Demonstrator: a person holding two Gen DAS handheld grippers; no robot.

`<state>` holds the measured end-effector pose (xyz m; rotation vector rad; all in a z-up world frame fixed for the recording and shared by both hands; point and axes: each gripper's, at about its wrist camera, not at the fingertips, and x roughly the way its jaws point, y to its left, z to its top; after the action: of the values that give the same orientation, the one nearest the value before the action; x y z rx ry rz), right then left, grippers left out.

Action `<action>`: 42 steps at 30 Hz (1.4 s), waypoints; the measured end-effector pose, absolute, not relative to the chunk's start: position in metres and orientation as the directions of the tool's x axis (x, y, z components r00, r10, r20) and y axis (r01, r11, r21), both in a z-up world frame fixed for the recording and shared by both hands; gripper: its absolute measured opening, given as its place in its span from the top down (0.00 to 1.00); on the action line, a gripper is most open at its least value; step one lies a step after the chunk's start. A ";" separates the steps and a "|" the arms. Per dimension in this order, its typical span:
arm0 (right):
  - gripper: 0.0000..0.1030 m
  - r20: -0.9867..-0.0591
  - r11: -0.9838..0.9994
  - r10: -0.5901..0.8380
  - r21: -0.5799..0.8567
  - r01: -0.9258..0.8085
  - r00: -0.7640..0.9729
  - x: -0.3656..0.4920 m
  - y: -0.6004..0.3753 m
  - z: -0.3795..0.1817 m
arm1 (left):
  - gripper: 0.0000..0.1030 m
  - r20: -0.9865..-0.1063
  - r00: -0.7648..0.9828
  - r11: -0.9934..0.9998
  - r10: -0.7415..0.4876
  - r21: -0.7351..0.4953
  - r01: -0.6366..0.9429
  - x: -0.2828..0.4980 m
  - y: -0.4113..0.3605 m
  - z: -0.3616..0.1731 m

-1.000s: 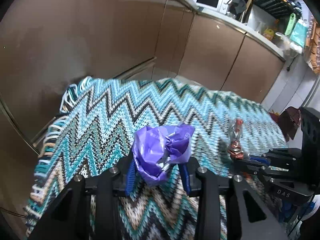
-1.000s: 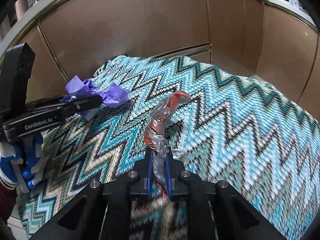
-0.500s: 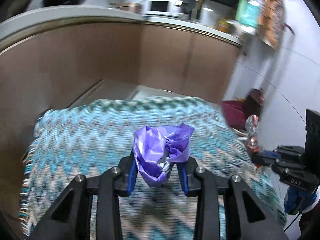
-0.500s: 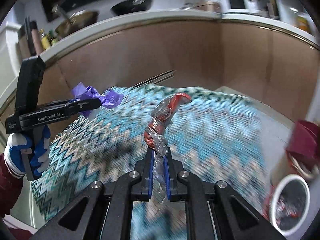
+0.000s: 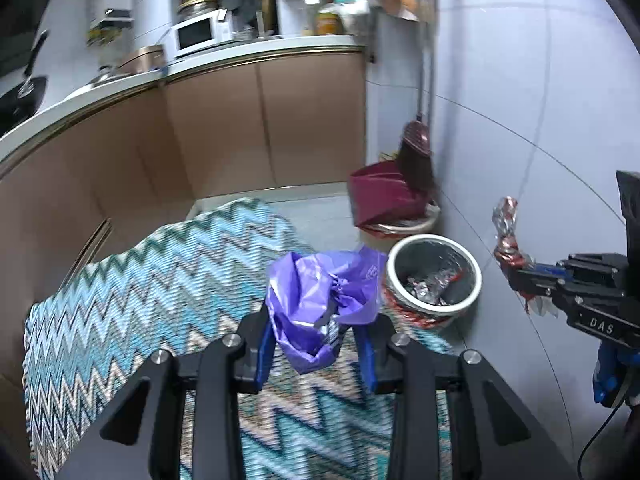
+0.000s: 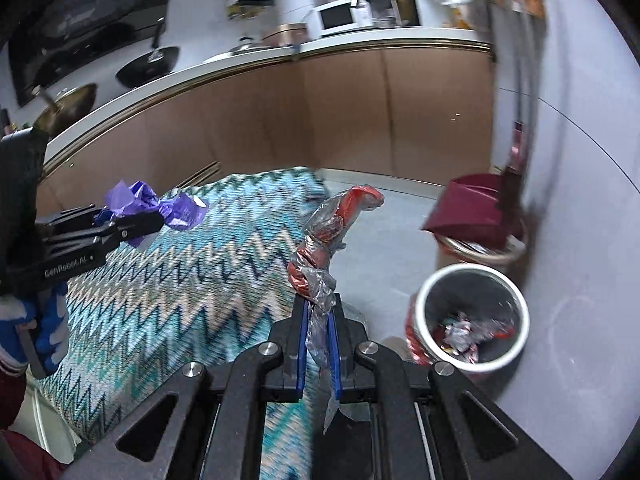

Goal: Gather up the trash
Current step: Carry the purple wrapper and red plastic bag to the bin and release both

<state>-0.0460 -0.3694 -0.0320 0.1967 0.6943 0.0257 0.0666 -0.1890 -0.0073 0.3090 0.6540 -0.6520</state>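
Observation:
My left gripper [image 5: 316, 344] is shut on a crumpled purple plastic bag [image 5: 320, 300] and holds it above the zigzag rug, just left of the round trash bin [image 5: 434, 276]. It also shows in the right wrist view [image 6: 132, 220] with the purple bag [image 6: 156, 204]. My right gripper [image 6: 318, 332] is shut on a twisted red and clear wrapper [image 6: 332, 232], held up left of the bin [image 6: 470, 316]. In the left wrist view the right gripper [image 5: 520, 272] holds the wrapper [image 5: 506, 236] to the right of the bin. The bin holds several crumpled wrappers.
A blue zigzag rug [image 5: 140, 288] covers the floor. A maroon dustpan [image 5: 380, 196] and broom [image 5: 418, 156] sit on a basket behind the bin, against the grey wall. Brown kitchen cabinets [image 5: 240, 128] run along the back.
Both grippers have swung right with their trash, from facing the rug and cabinets to facing the corner. The bin, dustpan and broom have come into view.

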 end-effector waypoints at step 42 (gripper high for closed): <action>0.90 -0.795 0.862 -0.019 0.295 0.413 0.606 0.041 -0.547 -0.181 | 0.66 -0.905 0.214 0.506 -0.367 -0.001 0.863 0.164 -0.458 -0.143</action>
<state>0.0412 -0.5468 -0.1814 0.4848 0.8921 -0.2611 0.1642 -0.4577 -0.1426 0.5852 1.0239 -0.9236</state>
